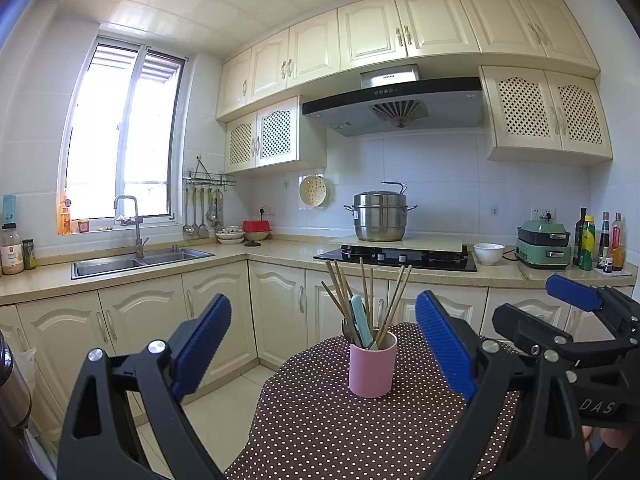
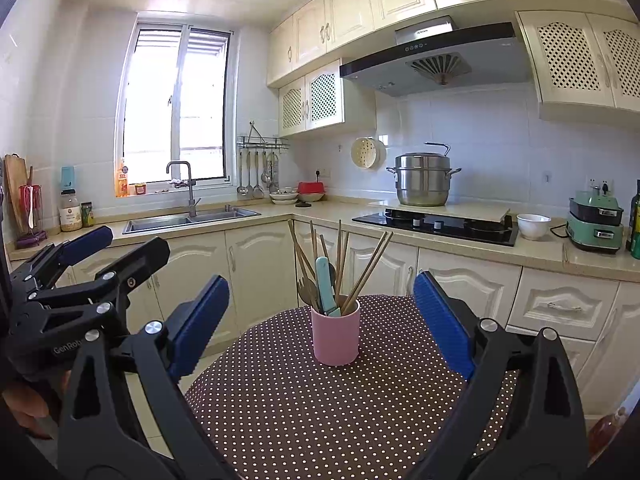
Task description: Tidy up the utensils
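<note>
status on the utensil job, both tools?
Left tool open, empty. Right tool open, empty. Pink cup upright on dotted table, chopsticks and teal utensil standing inside. Nothing between tools and cup.

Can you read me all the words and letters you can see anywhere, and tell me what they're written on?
"DAS": white letters on the black body of the right gripper, seen from the left wrist view.
"GenRob": on the black body of the left gripper, seen from the right wrist view; the rest is hidden.
Range hood: a small brand label, too blurred to read.
Jar by the sink, and bottles on the counter: labels too small to read.
</note>
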Demonstrator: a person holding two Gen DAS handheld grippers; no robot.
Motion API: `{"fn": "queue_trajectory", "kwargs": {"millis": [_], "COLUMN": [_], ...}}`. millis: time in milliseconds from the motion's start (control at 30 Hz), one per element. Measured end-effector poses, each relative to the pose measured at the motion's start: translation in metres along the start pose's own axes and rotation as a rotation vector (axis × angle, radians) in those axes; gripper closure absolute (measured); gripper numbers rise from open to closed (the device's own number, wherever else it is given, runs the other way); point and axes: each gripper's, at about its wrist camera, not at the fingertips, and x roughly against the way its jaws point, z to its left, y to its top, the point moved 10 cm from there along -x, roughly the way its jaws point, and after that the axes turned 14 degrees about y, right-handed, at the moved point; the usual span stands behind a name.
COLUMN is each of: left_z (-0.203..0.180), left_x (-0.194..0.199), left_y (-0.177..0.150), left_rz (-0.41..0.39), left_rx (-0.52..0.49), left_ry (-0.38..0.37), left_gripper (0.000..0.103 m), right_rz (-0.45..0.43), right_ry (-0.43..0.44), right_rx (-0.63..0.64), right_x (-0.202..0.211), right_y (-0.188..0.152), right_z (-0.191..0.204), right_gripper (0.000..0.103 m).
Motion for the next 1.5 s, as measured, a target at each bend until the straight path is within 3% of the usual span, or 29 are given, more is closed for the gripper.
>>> {"fn": "queue_trajectory", "kwargs": {"millis": [933, 1500], "left_z": [-0.006, -0.017], "left_x": [0.0, -0.031], "left_y": [-0.001, -0.008], "left_rz": [0.002, 0.027], "left_rx": [-0.008, -0.021], "left_ry": [-0.007, 0.0], "left_gripper": [0.011, 0.011], "right_rz": [-0.004, 0.013], "right_ry": [-0.008, -0.002], "right_rx": [-0.009, -0.029], "right_x": [0.004, -0.017], "right_y": [0.001, -0.002], "right_z": [0.001, -0.012], "right_gripper": [0.011, 0.011]}}
